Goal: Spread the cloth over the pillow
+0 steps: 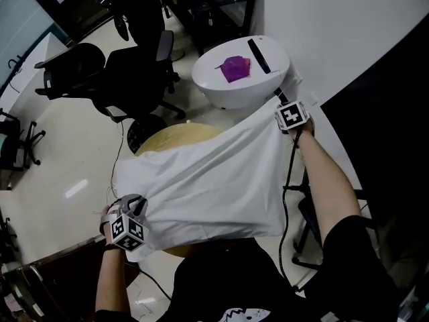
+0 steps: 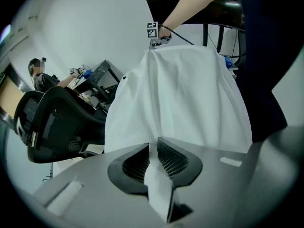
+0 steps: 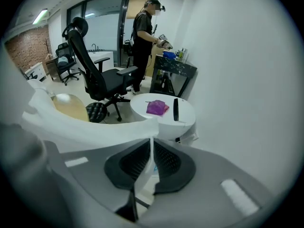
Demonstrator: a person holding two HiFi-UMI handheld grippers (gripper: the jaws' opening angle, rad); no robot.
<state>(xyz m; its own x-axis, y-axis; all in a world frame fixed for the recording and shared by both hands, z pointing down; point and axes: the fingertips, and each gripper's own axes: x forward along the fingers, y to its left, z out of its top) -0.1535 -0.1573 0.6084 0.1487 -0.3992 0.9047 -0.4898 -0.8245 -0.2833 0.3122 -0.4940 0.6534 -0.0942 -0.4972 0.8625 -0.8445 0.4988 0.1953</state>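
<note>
A white cloth hangs stretched between my two grippers above a tan pillow, which shows only at the cloth's far and near edges. In the head view my left gripper is shut on the near left corner and my right gripper on the far right corner. The left gripper view has the left gripper pinching a fold of the cloth, which runs up to the other hand. In the right gripper view the right gripper clamps the cloth by its edge, with the pillow beyond.
A round white table stands just past the right gripper, bearing a purple item and a black remote. A black office chair and a round black stool stand at the far left. A person works at a dark bench.
</note>
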